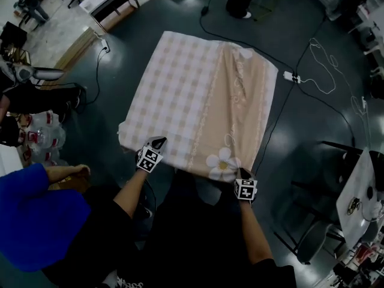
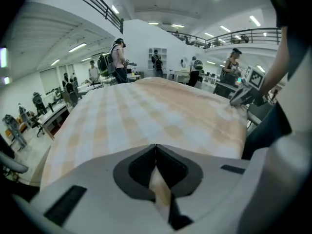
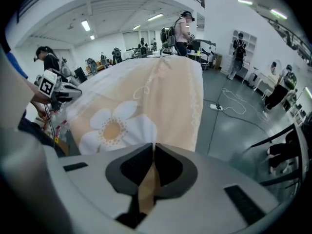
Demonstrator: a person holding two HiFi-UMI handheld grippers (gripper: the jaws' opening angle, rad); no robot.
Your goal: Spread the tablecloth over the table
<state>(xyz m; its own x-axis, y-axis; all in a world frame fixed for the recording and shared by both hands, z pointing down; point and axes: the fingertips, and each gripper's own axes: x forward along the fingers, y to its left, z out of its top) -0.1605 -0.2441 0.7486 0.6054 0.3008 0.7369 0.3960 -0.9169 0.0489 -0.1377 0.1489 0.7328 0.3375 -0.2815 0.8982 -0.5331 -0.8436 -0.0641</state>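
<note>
At the far left a person [image 1: 33,218] in blue stands beside the table. The left gripper [image 1: 158,141] sits at the near left edge of the cloth [image 1: 198,95]. Its jaws are closed tight on a thin fold [image 2: 161,189] of the checked fabric, which runs down between the pads.

The cloth lies spread over the table, covering it fully. The left half is checked and the right half plain peach, and the edges hang over the sides. A white flower [image 1: 223,162] is printed at the near right corner.

The right gripper [image 1: 243,174] sits just beside that flower at the near right corner. Its jaws are all but together, pinching a narrow peach fold [image 3: 148,189] between the pads.

Further right, a power strip [image 1: 290,75] and its cables lie on the dark floor [image 1: 312,137], apart from the cloth.
</note>
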